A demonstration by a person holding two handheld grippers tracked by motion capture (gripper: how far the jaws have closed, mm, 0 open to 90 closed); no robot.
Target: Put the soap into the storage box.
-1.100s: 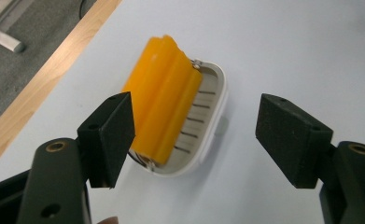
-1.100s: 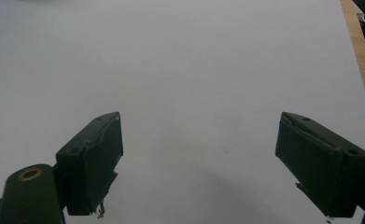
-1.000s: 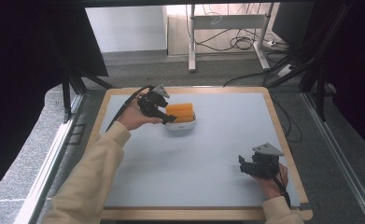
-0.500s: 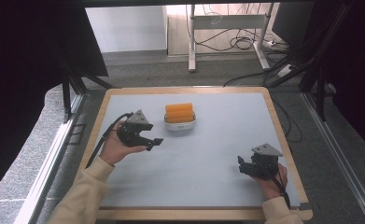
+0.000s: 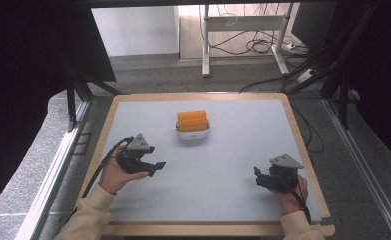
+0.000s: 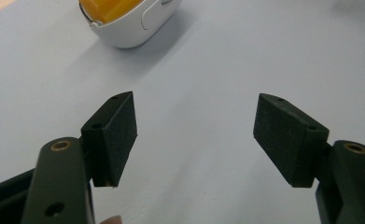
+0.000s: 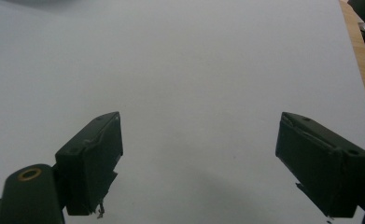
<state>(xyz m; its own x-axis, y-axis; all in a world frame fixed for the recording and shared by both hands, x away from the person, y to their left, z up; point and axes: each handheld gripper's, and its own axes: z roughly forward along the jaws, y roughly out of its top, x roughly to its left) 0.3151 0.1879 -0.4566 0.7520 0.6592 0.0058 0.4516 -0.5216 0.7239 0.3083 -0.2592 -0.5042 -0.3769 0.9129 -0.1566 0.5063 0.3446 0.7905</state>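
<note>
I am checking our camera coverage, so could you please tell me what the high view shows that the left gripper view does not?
High view alone: both hands with the left gripper and right gripper well apart near the front edge, the whole orange block lying in the white bowl, the table's wooden border, and the floor with cables beyond.

Left gripper view alone: a close look at that gripper's fingers, wide apart with nothing between them.

Shared: the grey table surface and the bowl with its orange contents, cut off at the gripper view's top edge.
</note>
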